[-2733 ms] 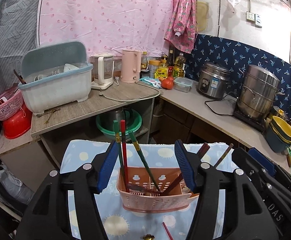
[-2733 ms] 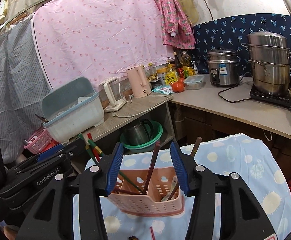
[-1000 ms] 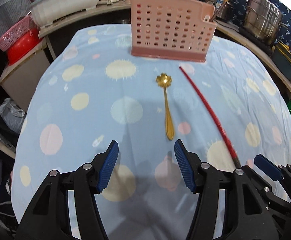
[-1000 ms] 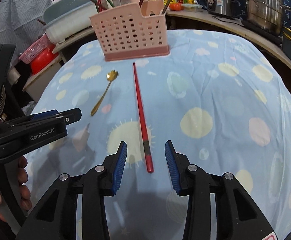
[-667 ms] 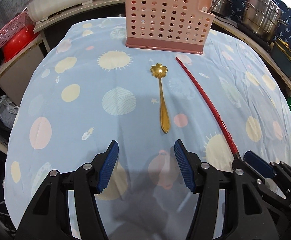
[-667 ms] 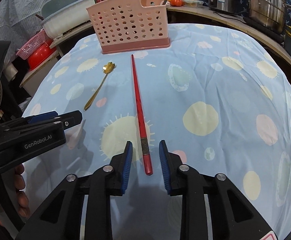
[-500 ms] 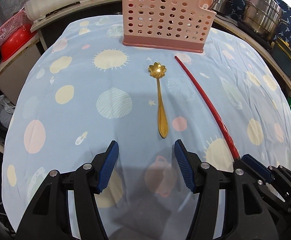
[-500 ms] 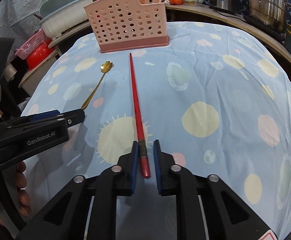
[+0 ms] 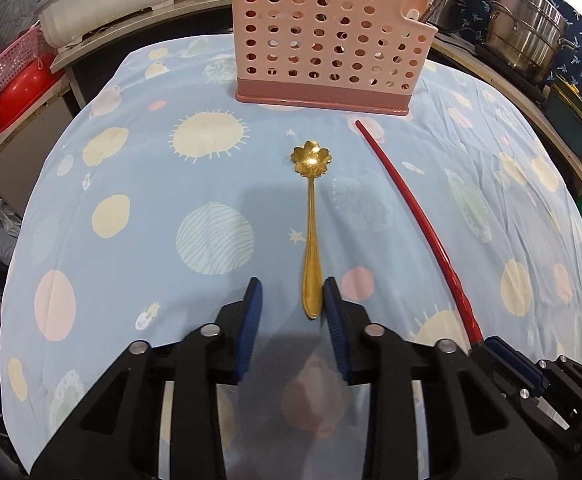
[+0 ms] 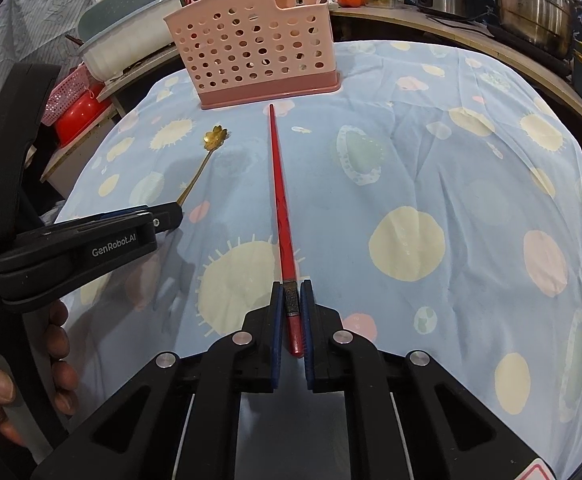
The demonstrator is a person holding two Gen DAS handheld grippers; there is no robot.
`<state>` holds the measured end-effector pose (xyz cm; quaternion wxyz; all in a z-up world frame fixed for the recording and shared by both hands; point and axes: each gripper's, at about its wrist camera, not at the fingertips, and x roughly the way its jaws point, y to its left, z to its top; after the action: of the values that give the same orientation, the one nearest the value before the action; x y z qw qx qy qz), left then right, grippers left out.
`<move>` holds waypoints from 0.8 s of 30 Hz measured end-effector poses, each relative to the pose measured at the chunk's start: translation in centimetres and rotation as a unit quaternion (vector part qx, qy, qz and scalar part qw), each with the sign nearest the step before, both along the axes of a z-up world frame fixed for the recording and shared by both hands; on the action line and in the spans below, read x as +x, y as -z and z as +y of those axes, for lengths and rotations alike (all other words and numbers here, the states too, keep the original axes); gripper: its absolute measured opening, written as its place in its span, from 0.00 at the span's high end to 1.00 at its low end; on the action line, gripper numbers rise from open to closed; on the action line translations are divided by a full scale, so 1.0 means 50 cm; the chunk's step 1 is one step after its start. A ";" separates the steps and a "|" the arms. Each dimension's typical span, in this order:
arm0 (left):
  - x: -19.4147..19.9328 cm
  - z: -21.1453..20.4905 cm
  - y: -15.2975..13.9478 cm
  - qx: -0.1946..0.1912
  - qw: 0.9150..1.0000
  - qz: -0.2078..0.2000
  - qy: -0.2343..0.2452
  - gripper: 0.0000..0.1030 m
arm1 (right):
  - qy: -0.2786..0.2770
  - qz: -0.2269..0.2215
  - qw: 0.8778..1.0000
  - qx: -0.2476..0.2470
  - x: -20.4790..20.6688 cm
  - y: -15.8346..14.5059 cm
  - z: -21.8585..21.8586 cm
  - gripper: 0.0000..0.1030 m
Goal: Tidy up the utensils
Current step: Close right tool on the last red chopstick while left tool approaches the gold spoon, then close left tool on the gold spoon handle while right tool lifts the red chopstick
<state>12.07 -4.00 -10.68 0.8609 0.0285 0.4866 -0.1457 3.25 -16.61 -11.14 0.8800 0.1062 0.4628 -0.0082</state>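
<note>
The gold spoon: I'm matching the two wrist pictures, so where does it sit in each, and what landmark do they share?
Left wrist view: the gold spoon runs up the centre, flower bowl toward the pink basket, handle end between the left gripper's pads.
Right wrist view: the spoon lies left of centre, slanting, handle end at the left gripper's tip.
Shared landmark: the red chopstick, lying to the spoon's right in both.

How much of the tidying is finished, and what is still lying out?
Several utensils already stand in the pink basket. The right hand-held gripper is shut on the red chopstick, which still lies on the cloth. The left hand-held gripper has just been closing around the gold spoon handle, not yet clamped. Both must still go into the basket.
</note>
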 end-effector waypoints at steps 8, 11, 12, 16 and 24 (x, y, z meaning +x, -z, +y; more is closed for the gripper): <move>-0.012 0.005 -0.005 -0.014 1.000 0.001 0.013 0.90 | 0.003 -0.005 1.000 0.003 -0.003 -0.006 -0.001 0.92; -0.020 0.012 -0.014 -0.022 1.000 0.002 0.014 0.90 | 0.003 -0.011 1.000 0.004 -0.007 -0.015 -0.003 0.92; -0.022 0.014 -0.017 -0.025 1.000 0.001 0.014 0.90 | 0.004 -0.013 1.000 0.005 -0.008 -0.018 -0.003 0.92; -0.031 0.026 -0.041 -0.036 0.999 -0.005 0.010 0.90 | 0.008 -0.027 1.000 0.008 -0.015 -0.037 -0.007 0.92; -0.038 0.049 -0.103 -0.057 0.998 -0.030 0.001 0.90 | 0.017 -0.061 0.998 0.016 -0.030 -0.095 -0.020 0.93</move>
<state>10.19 -1.55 -5.52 0.8752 -0.0157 0.4517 -0.1727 1.78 -17.59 -6.36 0.9047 0.1283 0.4061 -0.0091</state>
